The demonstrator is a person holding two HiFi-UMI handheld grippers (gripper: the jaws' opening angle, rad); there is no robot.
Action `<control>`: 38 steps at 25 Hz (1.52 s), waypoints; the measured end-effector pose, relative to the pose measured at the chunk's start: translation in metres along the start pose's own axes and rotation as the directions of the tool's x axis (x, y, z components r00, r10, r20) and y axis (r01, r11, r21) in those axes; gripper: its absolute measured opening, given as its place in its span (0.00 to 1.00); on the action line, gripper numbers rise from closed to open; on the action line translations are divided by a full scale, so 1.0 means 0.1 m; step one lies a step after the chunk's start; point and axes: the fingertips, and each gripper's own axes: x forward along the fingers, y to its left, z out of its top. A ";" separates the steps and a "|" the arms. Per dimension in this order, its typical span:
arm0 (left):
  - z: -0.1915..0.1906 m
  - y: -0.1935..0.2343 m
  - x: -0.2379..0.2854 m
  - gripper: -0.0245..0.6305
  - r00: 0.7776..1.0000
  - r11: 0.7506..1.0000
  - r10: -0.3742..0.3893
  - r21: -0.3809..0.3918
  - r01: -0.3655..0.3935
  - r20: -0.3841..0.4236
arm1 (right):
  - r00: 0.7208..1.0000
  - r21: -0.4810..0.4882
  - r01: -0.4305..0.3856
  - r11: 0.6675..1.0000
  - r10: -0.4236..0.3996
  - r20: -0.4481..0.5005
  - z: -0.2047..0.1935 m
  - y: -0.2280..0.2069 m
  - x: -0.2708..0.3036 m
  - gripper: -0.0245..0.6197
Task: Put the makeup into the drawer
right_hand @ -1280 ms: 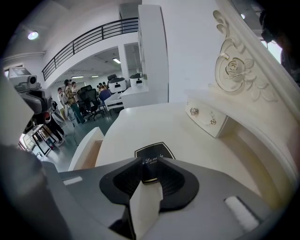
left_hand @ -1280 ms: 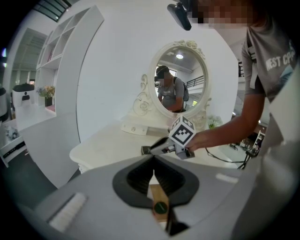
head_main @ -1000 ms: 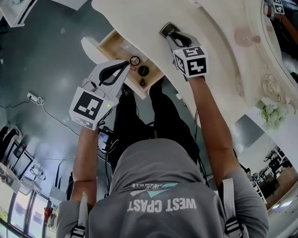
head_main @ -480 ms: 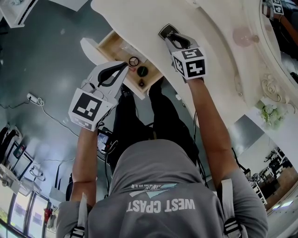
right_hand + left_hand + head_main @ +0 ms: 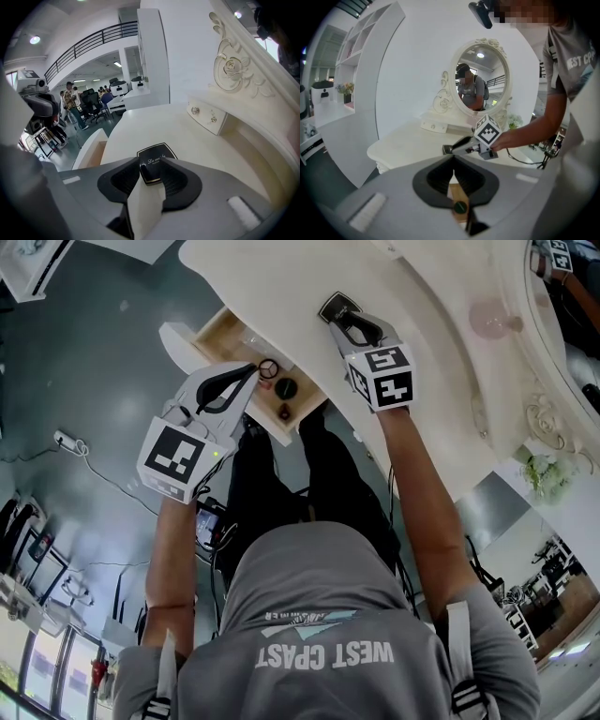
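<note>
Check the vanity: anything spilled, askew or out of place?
Nothing spilled or damaged. The black compact lies on the tabletop, not in the open drawer; it sits between the right gripper's fingers, which are opening.

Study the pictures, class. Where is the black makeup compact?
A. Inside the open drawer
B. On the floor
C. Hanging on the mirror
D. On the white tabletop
D: the black compact lies flat on the white tabletop, its near corner between the right gripper's opening jaws, outside the open drawer.

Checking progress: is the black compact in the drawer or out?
Out: the black compact lies flat on the vanity top, between the right gripper's opening jaws.
</note>
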 end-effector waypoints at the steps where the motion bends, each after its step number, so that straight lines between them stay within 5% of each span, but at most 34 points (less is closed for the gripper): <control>1: 0.00 0.01 0.01 0.04 1.000 1.000 0.003 0.000 -0.003 -0.007 | 1.000 -0.007 0.000 1.000 0.000 0.007 0.00 0.01 0.00 0.26; 8: -0.02 0.06 0.02 0.04 1.000 1.000 -0.003 -0.007 0.003 -0.003 | 0.995 -0.082 0.083 0.993 -0.078 0.067 0.09 -0.07 -0.01 0.45; 13: -0.03 0.08 0.00 0.04 1.000 1.000 0.005 -0.013 -0.005 -0.004 | 0.998 -0.133 0.062 0.989 -0.059 0.024 0.06 -0.05 0.10 0.59; 20: -0.10 0.10 -0.05 0.04 1.000 1.000 0.011 -0.019 -0.011 0.002 | 0.995 -0.207 0.096 0.974 -0.098 -0.003 0.05 -0.13 0.15 0.54; 24: -0.10 0.12 -0.10 0.04 1.000 1.000 0.022 -0.022 -0.022 0.005 | 0.996 -0.289 0.089 0.953 -0.091 0.008 0.12 -0.03 0.14 0.34; 27: -0.09 0.11 -0.13 0.04 1.000 1.000 0.024 -0.020 -0.024 0.015 | 0.998 -0.287 0.063 0.956 -0.064 0.005 0.16 0.02 0.11 0.32; 33: -0.14 0.09 -0.21 0.04 0.999 0.999 0.035 -0.025 -0.034 0.021 | 0.998 -0.319 0.025 0.947 -0.041 -0.042 0.11 -0.10 0.14 0.61; 38: -0.20 0.09 -0.27 0.04 0.999 0.998 0.047 -0.033 -0.046 0.022 | 0.998 -0.267 0.017 0.964 -0.034 -0.059 0.03 -0.21 0.20 0.60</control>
